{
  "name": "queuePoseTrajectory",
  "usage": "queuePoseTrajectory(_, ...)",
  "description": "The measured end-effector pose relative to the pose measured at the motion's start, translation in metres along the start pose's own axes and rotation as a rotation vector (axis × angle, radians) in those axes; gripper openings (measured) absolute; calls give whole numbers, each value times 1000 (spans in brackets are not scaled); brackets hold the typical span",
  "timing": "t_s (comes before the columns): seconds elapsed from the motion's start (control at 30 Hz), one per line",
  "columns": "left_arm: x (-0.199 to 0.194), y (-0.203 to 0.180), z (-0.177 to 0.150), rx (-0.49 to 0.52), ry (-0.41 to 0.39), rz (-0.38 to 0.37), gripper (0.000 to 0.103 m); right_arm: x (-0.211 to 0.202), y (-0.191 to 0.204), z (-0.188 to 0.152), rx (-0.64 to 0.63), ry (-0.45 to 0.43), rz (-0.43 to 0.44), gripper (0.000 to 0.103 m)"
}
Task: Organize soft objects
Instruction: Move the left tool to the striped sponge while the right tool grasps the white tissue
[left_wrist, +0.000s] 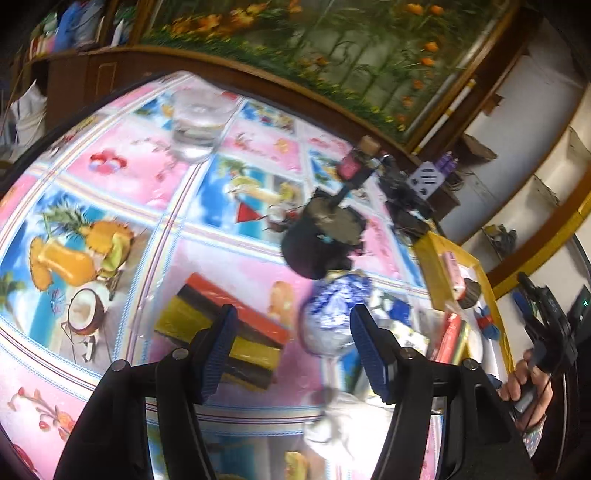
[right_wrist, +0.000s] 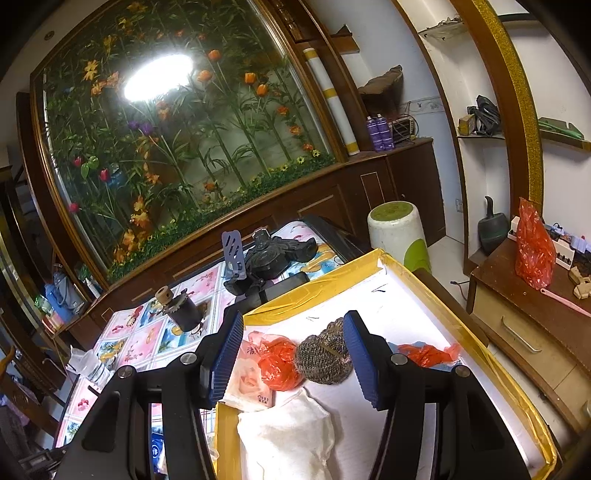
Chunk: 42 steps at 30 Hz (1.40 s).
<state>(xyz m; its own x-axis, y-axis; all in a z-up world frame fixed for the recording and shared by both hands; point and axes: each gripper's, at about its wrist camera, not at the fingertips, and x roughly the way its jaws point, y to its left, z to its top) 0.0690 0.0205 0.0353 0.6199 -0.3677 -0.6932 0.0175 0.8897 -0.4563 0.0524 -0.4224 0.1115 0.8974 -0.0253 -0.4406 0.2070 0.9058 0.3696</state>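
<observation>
In the left wrist view my left gripper (left_wrist: 291, 349) is open and empty above the table. A red, black and yellow striped sponge block (left_wrist: 221, 326) lies under its left finger. A blue-and-white patterned cloth ball (left_wrist: 332, 314) lies just ahead between the fingers, with a black soft lump (left_wrist: 310, 251) beyond and a white crumpled cloth (left_wrist: 332, 428) nearer. In the right wrist view my right gripper (right_wrist: 291, 354) is open and empty over the yellow-rimmed white tray (right_wrist: 480, 350). The tray holds a brown knitted ball (right_wrist: 321, 358), an orange plastic bag (right_wrist: 277, 363), a tissue pack (right_wrist: 247, 384) and a white cloth (right_wrist: 288, 435).
A colourful fruit-print tablecloth (left_wrist: 122, 173) covers the table. A glass (left_wrist: 195, 125) stands at its far side. A dark tripod-like gadget (right_wrist: 273, 254) and a small dark jar (right_wrist: 184, 310) stand near the tray. A wooden drawer unit (right_wrist: 524, 310) is to the right.
</observation>
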Motion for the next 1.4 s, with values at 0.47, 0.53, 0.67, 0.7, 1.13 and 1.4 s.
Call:
queuePoseTrajectory(0.47, 11, 16, 3, 11, 7, 179, 75, 0, 25, -7, -78, 22, 157, 67)
queuePoseTrajectory(0.53, 14, 11, 1, 41, 16, 195, 81, 1, 41, -16, -132, 64, 268, 74)
queuePoseTrajectory(0.67, 21, 0, -4, 109, 41, 237, 94, 0, 97, -50, -325, 189, 496, 75)
queuePoseTrajectory(0.7, 23, -2, -5, 129, 45, 258, 94, -1, 113, -62, -390, 228, 556, 75)
queuePoseTrajectory(1.13, 39, 6, -12, 166, 94, 465, 100, -18, 190, -186, -927, 556, 796, 75)
queuePoseTrajectory(1.4, 36, 2, -13, 185, 69, 472, 89, -4, 197, -215, -1029, 620, 718, 22)
